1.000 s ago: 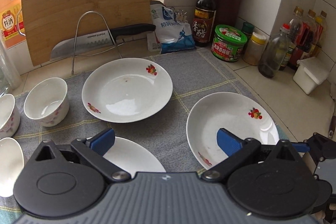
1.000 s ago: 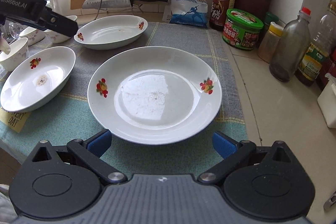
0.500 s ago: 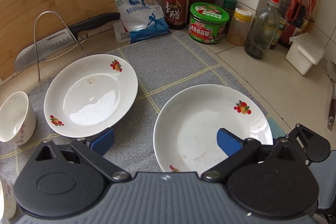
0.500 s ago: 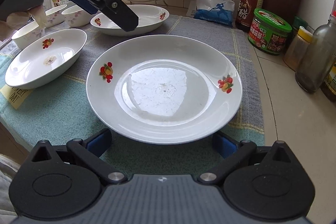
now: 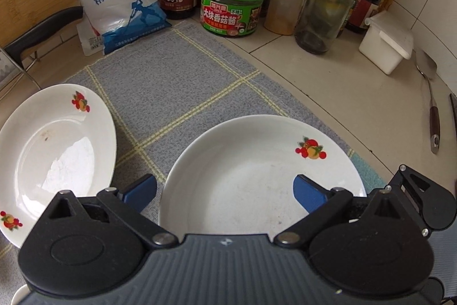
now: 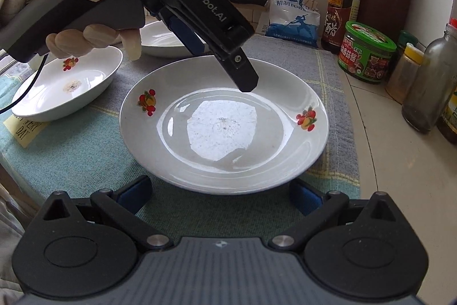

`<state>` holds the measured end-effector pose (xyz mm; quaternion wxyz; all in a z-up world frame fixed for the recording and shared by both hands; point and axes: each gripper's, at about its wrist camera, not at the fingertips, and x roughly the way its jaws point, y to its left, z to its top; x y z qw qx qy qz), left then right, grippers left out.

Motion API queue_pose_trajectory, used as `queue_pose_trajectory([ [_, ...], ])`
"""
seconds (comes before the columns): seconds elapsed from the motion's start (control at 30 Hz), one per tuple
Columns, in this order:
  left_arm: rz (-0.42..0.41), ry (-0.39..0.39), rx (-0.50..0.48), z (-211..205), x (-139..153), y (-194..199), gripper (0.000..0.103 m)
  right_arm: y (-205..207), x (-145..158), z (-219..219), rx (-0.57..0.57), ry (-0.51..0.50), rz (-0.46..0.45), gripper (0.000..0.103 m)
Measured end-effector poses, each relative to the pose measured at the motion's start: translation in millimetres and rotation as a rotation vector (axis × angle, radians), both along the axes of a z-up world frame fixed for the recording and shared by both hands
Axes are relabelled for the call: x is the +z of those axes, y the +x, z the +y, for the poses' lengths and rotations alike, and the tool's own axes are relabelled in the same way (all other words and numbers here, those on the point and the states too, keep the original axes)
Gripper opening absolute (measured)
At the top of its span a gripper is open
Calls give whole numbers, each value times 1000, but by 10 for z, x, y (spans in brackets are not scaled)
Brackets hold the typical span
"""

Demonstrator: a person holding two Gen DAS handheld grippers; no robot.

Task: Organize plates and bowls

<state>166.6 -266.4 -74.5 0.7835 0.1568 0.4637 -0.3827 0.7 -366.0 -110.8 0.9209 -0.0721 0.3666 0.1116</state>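
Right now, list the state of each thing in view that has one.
Left hand-held gripper: open, over the near plate's rim, holding nothing.
Right hand-held gripper: open, just short of the near plate.
Near plate: upright, flat on the cloth, nothing in it.
Oval dish: upright, small brown stain inside.
Far plate: upright, nothing in it.
Green jar: lid on.
Vinegar bottle: standing, capped.
Salt bag: clipped shut.

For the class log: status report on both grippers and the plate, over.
Left gripper open, over big plate. Right gripper open at its near rim. Plate flat on cloth. Nothing blocking.
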Motion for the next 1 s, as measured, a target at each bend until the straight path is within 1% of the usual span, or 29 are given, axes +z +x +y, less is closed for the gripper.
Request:
queue_pose_trajectory([
  [0.1,16,17,-37,-56,-41,70,99,12,-2,-20,15,3,0,103],
  [0.2,13,42,-83,-105,-74,102,93,17,-3,-37,15,3,0,103],
  [0.3,35,59,-112,-135,-115,130,87,37,1,-63,7,9,-2,103],
  [0.43,38,75,-139,-145,-144,145,84,82,9,-92,4,29,3,103],
  [0.6,59,81,-155,-146,-154,164,84,102,26,-34,32,1,-4,103],
  [0.87,60,88,-164,-163,-180,166,84,137,39,-23,23,-4,17,103],
  [1.0,54,72,-170,-162,-158,167,84,134,65,-14,17,-4,21,103],
])
